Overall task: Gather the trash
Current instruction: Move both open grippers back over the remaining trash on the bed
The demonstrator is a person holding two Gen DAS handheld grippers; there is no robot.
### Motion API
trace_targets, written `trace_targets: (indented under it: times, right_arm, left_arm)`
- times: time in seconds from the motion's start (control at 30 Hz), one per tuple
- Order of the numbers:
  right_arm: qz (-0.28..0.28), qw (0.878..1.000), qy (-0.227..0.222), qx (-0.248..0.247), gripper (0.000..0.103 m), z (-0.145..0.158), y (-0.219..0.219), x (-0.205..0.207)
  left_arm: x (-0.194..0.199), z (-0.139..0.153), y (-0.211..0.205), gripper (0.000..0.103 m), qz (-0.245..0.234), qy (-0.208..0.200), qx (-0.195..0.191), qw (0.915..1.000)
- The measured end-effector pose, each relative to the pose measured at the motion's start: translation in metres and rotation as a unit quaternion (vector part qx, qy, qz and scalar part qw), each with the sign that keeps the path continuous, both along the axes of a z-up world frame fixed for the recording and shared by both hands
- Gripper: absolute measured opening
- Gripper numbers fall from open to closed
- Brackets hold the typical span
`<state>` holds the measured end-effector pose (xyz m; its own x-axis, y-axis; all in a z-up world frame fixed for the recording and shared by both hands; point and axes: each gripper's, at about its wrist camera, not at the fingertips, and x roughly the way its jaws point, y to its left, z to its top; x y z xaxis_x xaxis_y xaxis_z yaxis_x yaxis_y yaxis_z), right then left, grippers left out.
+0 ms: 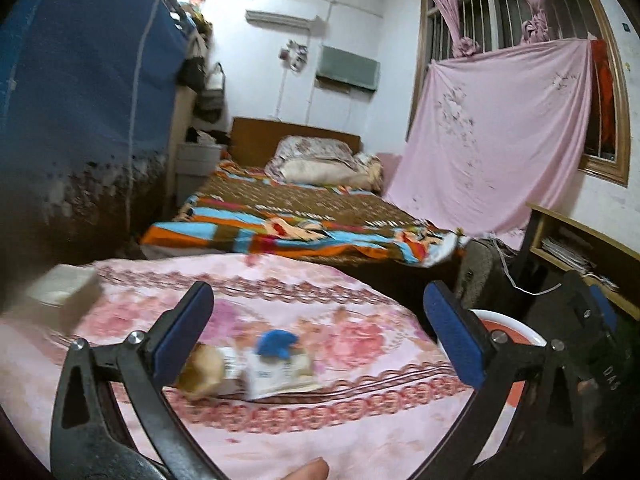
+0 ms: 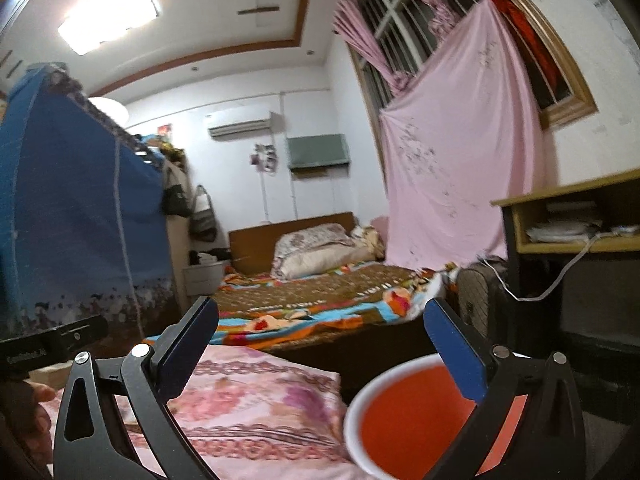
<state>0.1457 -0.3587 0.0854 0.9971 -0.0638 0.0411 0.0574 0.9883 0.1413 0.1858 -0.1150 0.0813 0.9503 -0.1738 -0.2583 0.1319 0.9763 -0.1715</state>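
Both our left hand-held gripper point(image 1: 316, 320) and right hand-held gripper point(image 2: 320, 334) gape empty. Blurred wrappers point(image 1: 256, 368), print unreadable, lie mid-desk; the red bin point(image 2: 404, 412) sits off its right edge.

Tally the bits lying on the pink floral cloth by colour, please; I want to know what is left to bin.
Blue crumpled scrap: 1
White printed wrapper: 1
Tan crumpled piece: 1
Pale box: 1
Total: 4
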Motion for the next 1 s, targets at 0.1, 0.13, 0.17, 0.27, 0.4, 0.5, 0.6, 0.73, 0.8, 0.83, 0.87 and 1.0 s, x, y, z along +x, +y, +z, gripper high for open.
trace_targets:
  times: [0.1, 0.13, 0.17, 0.27, 0.4, 0.5, 0.6, 0.73, 0.8, 0.83, 0.87, 1.0]
  right_arm:
    - [0.019, 1.000, -0.008, -0.013, 0.103, 0.004, 0.018, -0.003]
    - [0.024, 1.000, -0.010, -0.017, 0.103, 0.004, 0.025, -0.004]
    - [0.030, 0.999, -0.011, -0.020, 0.103, 0.005, 0.030, -0.005]
    - [0.050, 0.998, -0.017, -0.031, 0.103, 0.007, 0.048, -0.007]
    - [0.080, 0.995, -0.023, -0.050, 0.103, 0.009, 0.073, -0.007]
    - [0.101, 0.992, -0.024, -0.068, 0.103, 0.009, 0.092, -0.006]
    - [0.123, 0.988, -0.024, -0.086, 0.103, 0.009, 0.109, -0.003]
    - [0.142, 0.984, -0.019, -0.105, 0.103, 0.006, 0.131, 0.003]
    - [0.151, 0.982, -0.016, -0.110, 0.103, 0.006, 0.137, 0.007]
    - [0.155, 0.981, -0.014, -0.112, 0.103, 0.005, 0.140, 0.010]
    - [0.158, 0.981, -0.013, -0.112, 0.103, 0.004, 0.142, 0.012]
    - [0.164, 0.980, 0.005, -0.116, 0.103, 0.002, 0.148, 0.025]
  left_arm:
    - [-0.010, 0.002, 0.017, 0.092, 0.022, -0.016, 0.005, 0.9996]
    - [-0.014, 0.003, 0.025, 0.092, 0.031, -0.022, 0.006, 0.9993]
    - [-0.017, 0.003, 0.029, 0.092, 0.036, -0.025, 0.007, 0.9990]
    - [-0.025, 0.003, 0.047, 0.092, 0.057, -0.037, 0.017, 0.9976]
    - [-0.033, 0.001, 0.066, 0.092, 0.078, -0.043, 0.028, 0.9956]
    - [-0.039, -0.001, 0.083, 0.092, 0.093, -0.045, 0.032, 0.9941]
    - [-0.043, -0.004, 0.096, 0.092, 0.105, -0.049, 0.035, 0.9926]
    - [-0.048, -0.008, 0.109, 0.092, 0.114, -0.056, 0.048, 0.9908]
    - [-0.049, -0.010, 0.111, 0.092, 0.117, -0.058, 0.054, 0.9900]
    - [-0.049, -0.011, 0.113, 0.092, 0.117, -0.058, 0.057, 0.9898]
    - [-0.048, -0.012, 0.114, 0.092, 0.117, -0.056, 0.059, 0.9898]
    - [-0.043, -0.018, 0.119, 0.092, 0.109, -0.041, 0.053, 0.9918]
